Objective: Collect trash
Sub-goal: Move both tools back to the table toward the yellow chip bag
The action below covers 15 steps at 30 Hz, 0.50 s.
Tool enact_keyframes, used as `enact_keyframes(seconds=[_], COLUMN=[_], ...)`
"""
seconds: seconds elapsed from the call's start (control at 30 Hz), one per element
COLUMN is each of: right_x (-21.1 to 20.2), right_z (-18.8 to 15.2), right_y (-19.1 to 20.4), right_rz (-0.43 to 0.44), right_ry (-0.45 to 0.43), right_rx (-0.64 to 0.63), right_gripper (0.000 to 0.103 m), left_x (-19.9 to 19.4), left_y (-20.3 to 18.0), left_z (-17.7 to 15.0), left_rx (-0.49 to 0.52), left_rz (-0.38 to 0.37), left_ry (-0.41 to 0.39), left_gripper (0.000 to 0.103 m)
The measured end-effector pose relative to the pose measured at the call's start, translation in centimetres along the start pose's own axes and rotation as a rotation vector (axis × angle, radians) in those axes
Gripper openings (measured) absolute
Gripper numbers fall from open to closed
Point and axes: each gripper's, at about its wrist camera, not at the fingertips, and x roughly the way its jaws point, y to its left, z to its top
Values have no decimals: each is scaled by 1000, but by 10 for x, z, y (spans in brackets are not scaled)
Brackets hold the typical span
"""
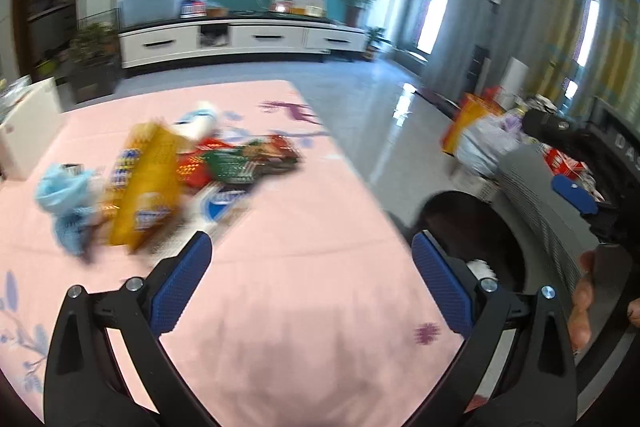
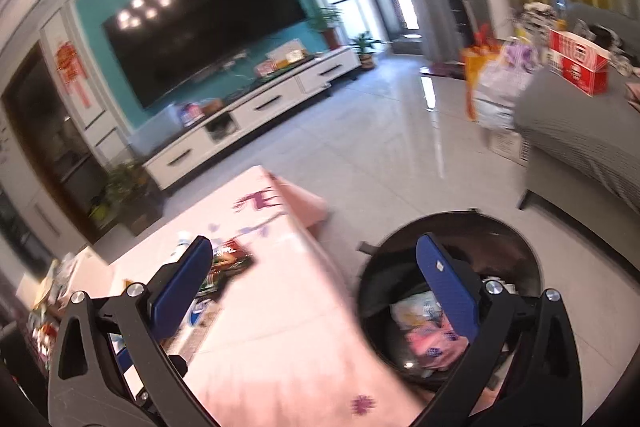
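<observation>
A heap of trash lies on the pink tablecloth (image 1: 304, 307): a yellow wrapper (image 1: 148, 187), a crumpled blue piece (image 1: 64, 203), red and green wrappers (image 1: 240, 159) and a white bottle (image 1: 202, 119). My left gripper (image 1: 310, 243) hangs open above the cloth, nearer than the heap, with nothing between its fingers. A round dark bin (image 1: 452, 211) stands on the floor off the table's right edge. My right gripper (image 2: 316, 243) is open and empty, spanning the table edge and the bin (image 2: 500, 239). Pink and white wrappers (image 2: 424, 327) lie inside the bin.
A grey sofa (image 2: 580, 139) with a red box (image 2: 576, 61) stands to the right. Bags (image 2: 496, 87) sit on the tiled floor beyond it. A white TV cabinet (image 1: 240, 39) and plants line the far wall. A white box (image 1: 32, 123) stands at the table's left end.
</observation>
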Motion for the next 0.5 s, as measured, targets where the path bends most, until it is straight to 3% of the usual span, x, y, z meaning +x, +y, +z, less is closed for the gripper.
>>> enact_keyframes(seconds=[0.2,0.37,0.4,0.5], right_x=[14,37,40,52], right_z=[-17,-38,-44,-60], right_y=[59,96,100,117], right_rz=[56,80,81,74], right_ry=[21,95,107,134], right_rx=[-117,-209,-224,-271], right_gripper=[100,100,100,100], left_x=[-18,-27,-29,-32], left_y=[68,129,145,178], left_z=[-7,-18,-21,-22], left_rx=[-59,15,18,-18], left_rz=[117,270,319,367], left_ry=[-13,-5,-8,-11], left_gripper=[100,100,100,100])
